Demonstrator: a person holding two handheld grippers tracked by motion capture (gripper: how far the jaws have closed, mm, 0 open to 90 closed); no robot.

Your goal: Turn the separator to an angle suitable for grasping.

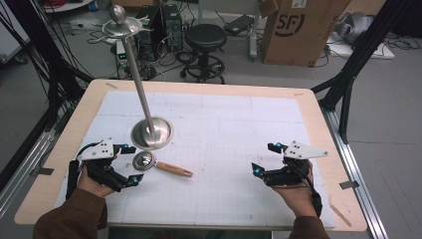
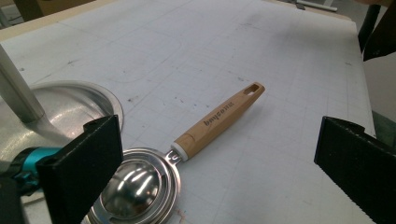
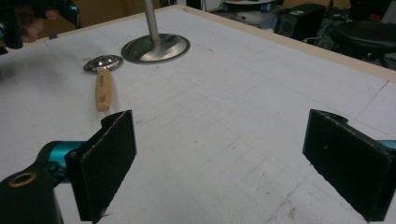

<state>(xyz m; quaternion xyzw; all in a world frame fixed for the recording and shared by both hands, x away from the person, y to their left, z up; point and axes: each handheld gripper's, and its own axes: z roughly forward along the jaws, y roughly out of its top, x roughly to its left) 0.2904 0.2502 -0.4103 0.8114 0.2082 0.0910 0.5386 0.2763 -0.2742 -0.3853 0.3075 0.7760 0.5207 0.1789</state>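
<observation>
On the white gridded mat (image 1: 224, 149), your left gripper (image 1: 130, 164) sits at the left edge, jaws spread wide with nothing pinched. Left gripper view: the metal strainer (image 2: 135, 186) lies on the mat between the two black jaws, no pad touching it. Its steel bowl is down near the left jaw and its wooden handle (image 2: 217, 121) runs up and away toward the far right. High view: strainer (image 1: 158, 164) lies flat just right of your left gripper, bowl end just beside the round base of the steel stand (image 1: 152, 133), handle pointing right. Whether bowl and base touch, can't tell. The stand's pole leans up to a dish and knob at top. Your right gripper (image 1: 266, 158) rests at the right side of the mat, well apart from the strainer, jaws also spread, holding nothing; right gripper view has bare mat between its jaws.
</observation>
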